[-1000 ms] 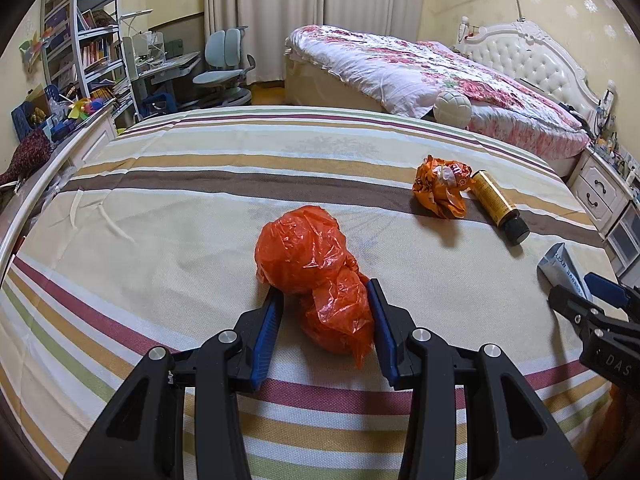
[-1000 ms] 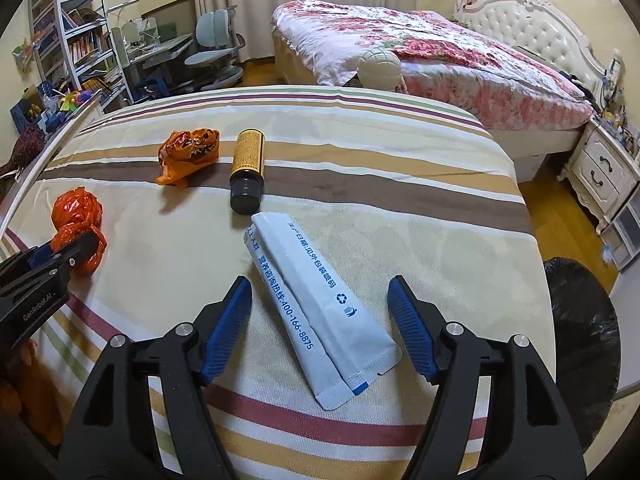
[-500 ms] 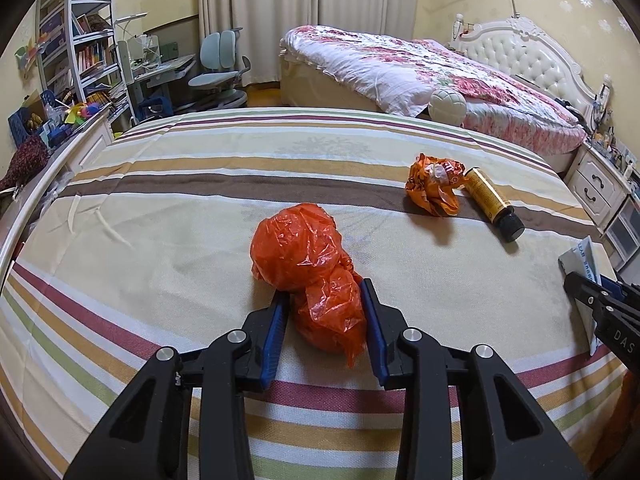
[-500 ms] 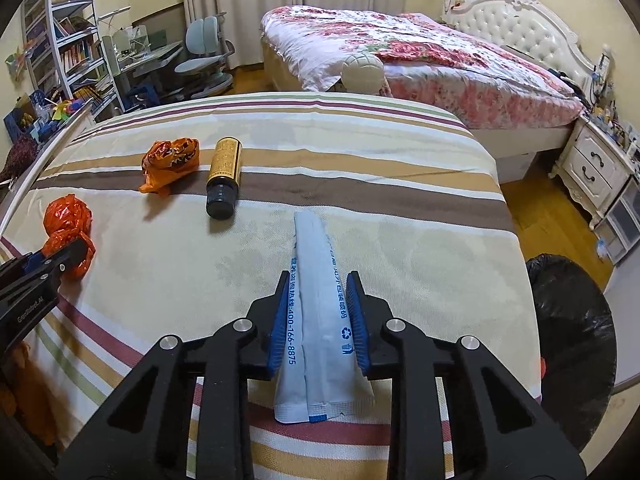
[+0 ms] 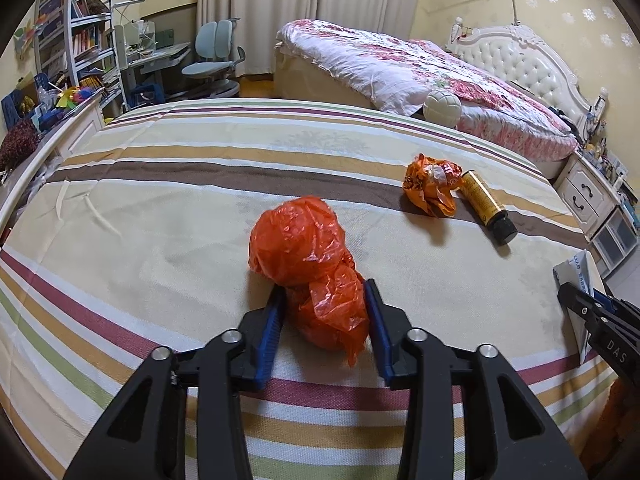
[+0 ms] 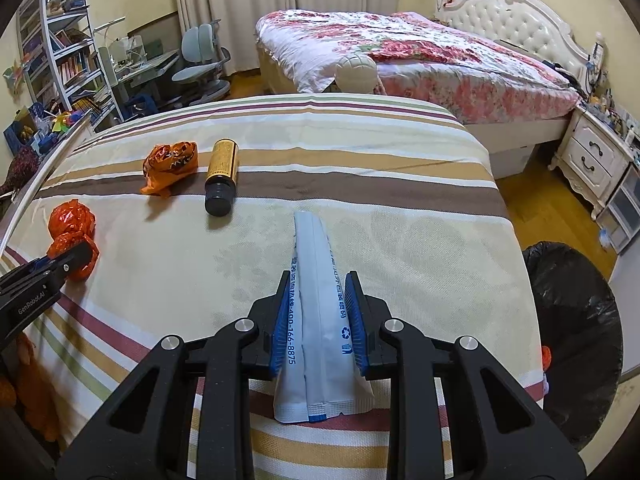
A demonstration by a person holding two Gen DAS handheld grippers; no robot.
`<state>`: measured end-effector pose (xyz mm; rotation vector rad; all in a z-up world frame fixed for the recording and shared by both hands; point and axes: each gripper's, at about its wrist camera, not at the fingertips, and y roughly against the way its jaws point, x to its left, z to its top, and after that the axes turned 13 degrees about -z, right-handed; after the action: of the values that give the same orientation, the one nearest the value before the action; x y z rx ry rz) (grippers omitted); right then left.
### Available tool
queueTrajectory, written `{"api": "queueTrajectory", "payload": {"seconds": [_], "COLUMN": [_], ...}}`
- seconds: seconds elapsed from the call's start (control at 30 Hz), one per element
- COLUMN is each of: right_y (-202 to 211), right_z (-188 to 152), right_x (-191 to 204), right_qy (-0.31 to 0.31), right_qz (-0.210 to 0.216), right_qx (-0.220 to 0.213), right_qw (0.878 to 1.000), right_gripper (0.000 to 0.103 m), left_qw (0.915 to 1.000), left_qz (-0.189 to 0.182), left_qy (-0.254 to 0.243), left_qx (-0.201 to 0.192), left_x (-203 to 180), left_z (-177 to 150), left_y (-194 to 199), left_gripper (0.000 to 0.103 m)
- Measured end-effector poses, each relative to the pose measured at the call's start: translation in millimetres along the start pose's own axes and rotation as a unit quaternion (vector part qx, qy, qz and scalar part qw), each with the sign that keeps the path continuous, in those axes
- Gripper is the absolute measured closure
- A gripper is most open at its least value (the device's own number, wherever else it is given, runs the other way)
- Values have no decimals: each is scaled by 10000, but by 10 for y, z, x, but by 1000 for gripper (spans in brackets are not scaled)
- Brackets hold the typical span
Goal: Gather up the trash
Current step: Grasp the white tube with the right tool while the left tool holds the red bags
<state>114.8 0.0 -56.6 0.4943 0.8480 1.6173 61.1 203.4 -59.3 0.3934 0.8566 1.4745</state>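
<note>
A crumpled orange plastic bag (image 5: 296,240) lies on the striped bed cover (image 5: 160,184). My left gripper (image 5: 324,286) has the bag's near lobe between its blue pads. Both pads touch the bag while the jaws are opening. In the right wrist view the same bag (image 6: 72,220) and left gripper (image 6: 68,258) show at the left edge. My right gripper (image 6: 318,276) is shut on a white pouch (image 6: 316,248) with blue print, which is folded into a ridge between the pads. The left wrist view catches that pouch (image 5: 580,268) and the right gripper (image 5: 576,292) at its right edge.
An orange snack wrapper (image 6: 170,164) and a gold bottle (image 6: 222,176) with a black cap lie side by side further up the bed. A bin lined with a black bag (image 6: 572,312) stands on the floor to the right of the bed. A second bed and white drawers stand beyond.
The right jaws closed from wide apart onto the flat white pouch and folded it upright. The left jaws narrowed on the orange bag, then eased slightly apart.
</note>
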Motion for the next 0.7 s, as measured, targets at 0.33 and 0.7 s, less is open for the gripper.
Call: {"api": "queueTrajectory", "payload": {"seconds": [0.33,0.7], "right_y": [-8,112], "right_z": [7,-61], "right_x": [-49,-116], "right_qy": [-100,-169], "right_qz": [109,46], "right_qx": [4,-158], "right_qw": [9999,9997], "right_gripper": [77,78], "left_qw": [9998,9995], "left_qz": [157,85], "left_qy": [-84,-243], "left_qx": [17,-186], "left_x": [-25,-151], "left_z": [-13,-40], "left_y": [6,140], "left_gripper": [66,70]}}
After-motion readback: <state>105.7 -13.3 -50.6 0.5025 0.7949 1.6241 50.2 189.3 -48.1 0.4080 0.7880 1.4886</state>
